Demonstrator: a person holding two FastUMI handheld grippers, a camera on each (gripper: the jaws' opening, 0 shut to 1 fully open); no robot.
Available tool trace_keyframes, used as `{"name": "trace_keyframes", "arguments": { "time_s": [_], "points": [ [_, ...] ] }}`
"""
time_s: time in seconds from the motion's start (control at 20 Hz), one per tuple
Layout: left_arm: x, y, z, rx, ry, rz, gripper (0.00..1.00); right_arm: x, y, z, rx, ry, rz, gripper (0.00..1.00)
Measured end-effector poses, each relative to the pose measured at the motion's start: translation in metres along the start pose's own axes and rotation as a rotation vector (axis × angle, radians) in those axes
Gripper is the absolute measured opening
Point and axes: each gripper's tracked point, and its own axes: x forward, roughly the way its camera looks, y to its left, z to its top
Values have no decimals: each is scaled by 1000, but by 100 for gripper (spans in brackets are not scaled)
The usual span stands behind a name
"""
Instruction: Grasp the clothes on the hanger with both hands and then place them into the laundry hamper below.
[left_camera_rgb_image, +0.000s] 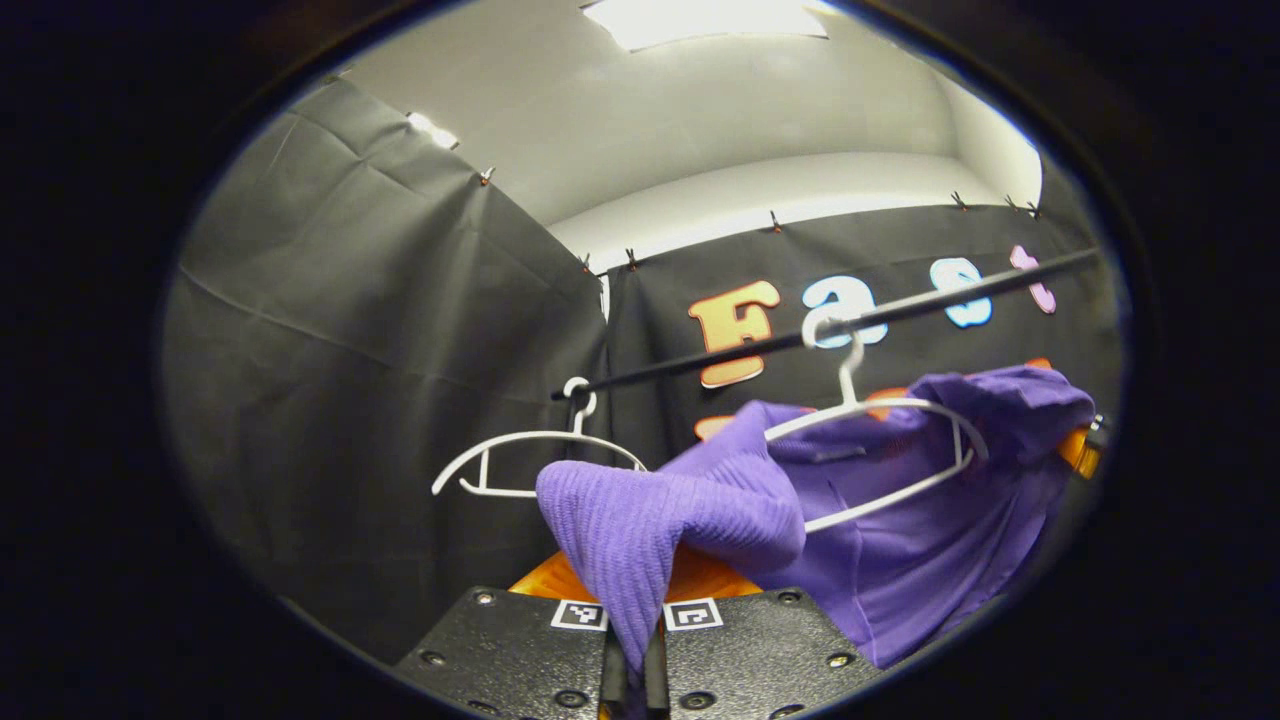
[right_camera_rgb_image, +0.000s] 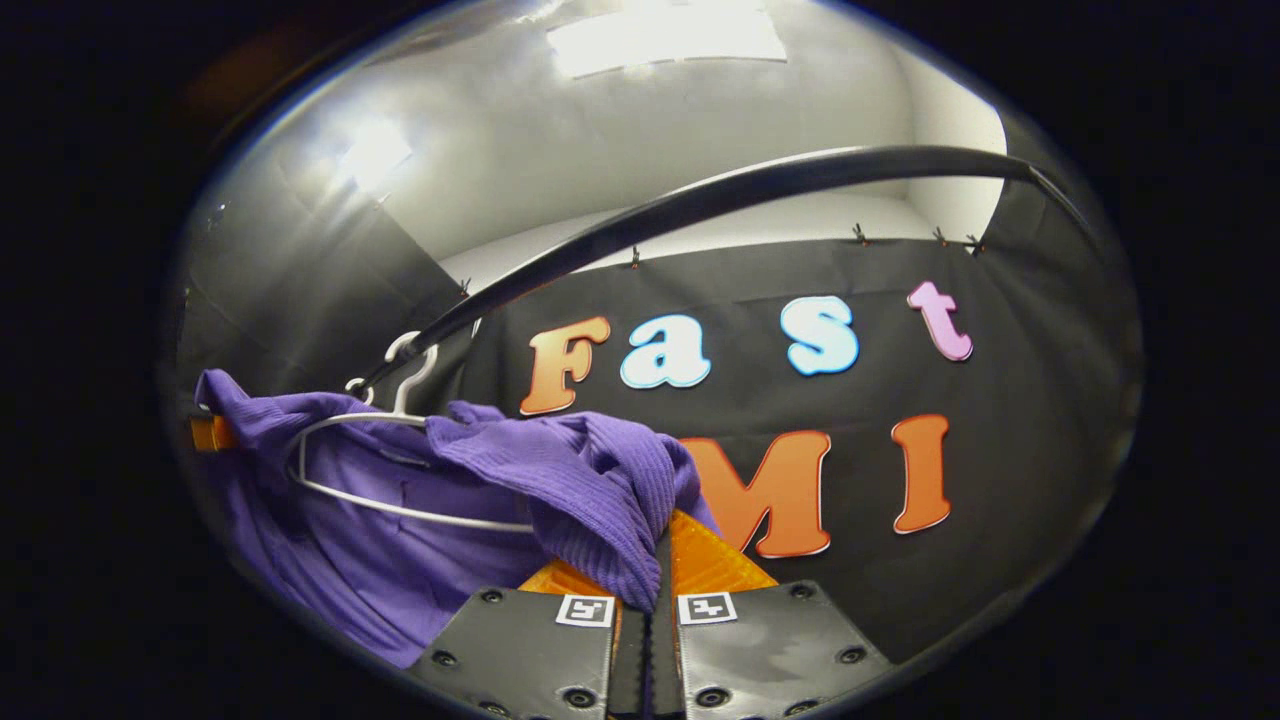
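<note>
Purple top (left_camera_rgb_image: 900, 520) half off the hanger (left_camera_rgb_image: 880, 440), left gripper (left_camera_rgb_image: 632, 670) and right gripper (right_camera_rgb_image: 645, 650) each pinching a shoulder. Fabric may snag the hanger and drag it off the rail (left_camera_rgb_image: 830, 325)

On our left claw (left_camera_rgb_image: 634, 680) and right claw (right_camera_rgb_image: 645, 680) we see dark textured plates with round screws, each bearing small square black-and-white markers, with orange parts behind.

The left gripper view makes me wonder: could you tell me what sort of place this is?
Probably a recording booth set up as a laundry corner: black cloth walls, a dark clothes rail with white hangers, and a purple garment hanging from it.
</note>
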Motion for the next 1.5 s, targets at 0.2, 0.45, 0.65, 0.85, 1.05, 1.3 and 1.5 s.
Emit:
{"name": "trace_keyframes", "arguments": {
  "time_s": [0.2, 0.45, 0.65, 0.85, 1.05, 1.3, 1.5],
  "points": [
    [24, 36, 49, 53, -96, 82, 6, 22, -26, 7, 12, 13, -87, 10],
    [59, 84, 17, -48, -28, 156, 3, 48, -46, -12, 76, 85, -130, 10],
    [73, 117, -66, -117, 143, 226, 6, 66, -61, -34, 140, 109, -132, 10],
    [76, 114, -139, -160, 277, 226, 9, 81, -73, -40, 117, 79, -168, 10],
    [60, 104, -174, -127, 323, 208, 9, 88, -72, -50, 82, 89, -169, 5],
    [37, 96, -198, -120, 372, 177, 9, 101, -84, -67, 39, 112, -187, 5],
    [34, 92, -209, -80, 394, 150, 9, 115, -97, -100, 44, 173, -210, 10]
  ]
}}
